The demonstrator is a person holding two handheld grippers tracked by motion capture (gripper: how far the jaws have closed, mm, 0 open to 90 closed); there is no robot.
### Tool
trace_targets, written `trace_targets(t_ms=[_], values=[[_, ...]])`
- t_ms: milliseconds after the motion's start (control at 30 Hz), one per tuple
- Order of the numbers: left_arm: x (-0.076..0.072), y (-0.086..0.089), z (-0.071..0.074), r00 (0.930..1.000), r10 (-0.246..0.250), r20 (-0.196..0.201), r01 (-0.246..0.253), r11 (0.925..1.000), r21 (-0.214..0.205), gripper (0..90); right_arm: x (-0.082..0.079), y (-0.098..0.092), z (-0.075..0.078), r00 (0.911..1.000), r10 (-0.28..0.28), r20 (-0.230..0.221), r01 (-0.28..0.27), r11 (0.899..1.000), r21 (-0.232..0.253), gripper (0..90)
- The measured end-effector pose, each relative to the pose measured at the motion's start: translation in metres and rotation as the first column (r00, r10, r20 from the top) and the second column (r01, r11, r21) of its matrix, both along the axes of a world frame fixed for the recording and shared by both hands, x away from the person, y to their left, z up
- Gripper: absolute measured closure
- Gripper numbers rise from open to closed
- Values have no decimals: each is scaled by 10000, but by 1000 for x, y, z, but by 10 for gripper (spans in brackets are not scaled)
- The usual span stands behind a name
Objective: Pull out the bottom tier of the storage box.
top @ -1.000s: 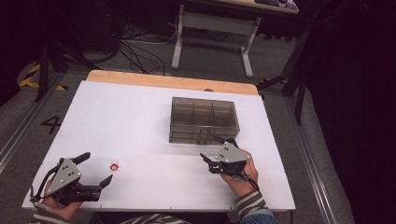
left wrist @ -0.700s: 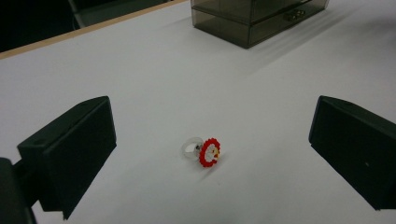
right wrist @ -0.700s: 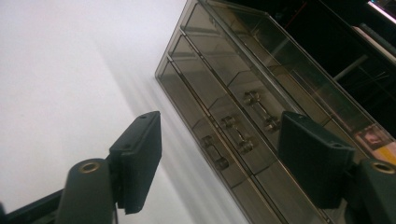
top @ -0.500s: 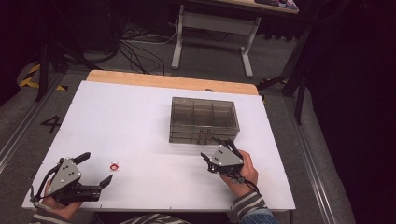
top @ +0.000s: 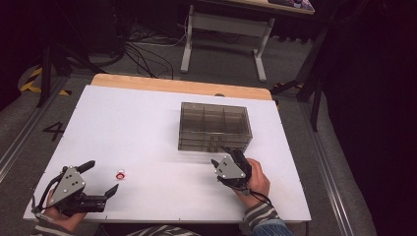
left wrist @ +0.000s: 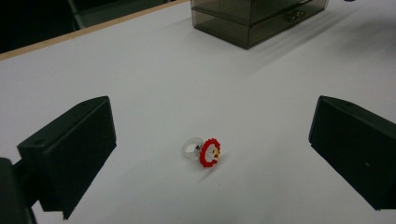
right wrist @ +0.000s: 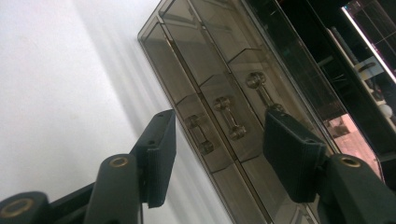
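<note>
High view: ring (top: pixel 120 175) unlifted beside smoked drawer box (top: pixel 215 126); left gripper (top: pixel 102 183) fingers wide, right gripper (top: pixel 222 156) fingers parted, both empty.

Overhead table (top: pixel 147 128) view; two close claw-mounted views

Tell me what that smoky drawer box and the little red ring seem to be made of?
The drawer box looks like tinted clear plastic: you can see its dividers and small clear handles through glossy walls. The ring seems plastic too, a translucent, colourless band with a matte red beaded-edged disc; its exact material is hard to tell.
</note>
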State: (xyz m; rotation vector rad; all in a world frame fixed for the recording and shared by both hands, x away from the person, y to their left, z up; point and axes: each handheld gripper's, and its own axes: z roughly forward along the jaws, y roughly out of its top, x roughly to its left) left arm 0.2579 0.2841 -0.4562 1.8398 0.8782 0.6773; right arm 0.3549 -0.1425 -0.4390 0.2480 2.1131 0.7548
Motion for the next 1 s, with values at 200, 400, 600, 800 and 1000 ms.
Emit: trace_targets(t_ms=[200,400,600,800,1000], values=[[0,0,0,10000,-5,7,5,10000,-1,13,-1,3,-3,9997,-162,192,165,9998,-137,455],[0,0,0,10000,-15,-4,15,10000,-24,13,-1,4,-6,9989,-222,422,235,9992,-311,458],[0,0,0,10000,-12,5,12,10000,-27,13,-2,9,-15,9950,-404,918,483,9952,-850,481],[0,0,0,10000,-11,18,11,10000,2,13,-2,11,-23,9881,-580,1422,776,9876,-1364,491],[0,0,0,10000,-10,-2,10,10000,-21,13,0,15,-30,9832,-620,1715,931,9794,-1793,503]])
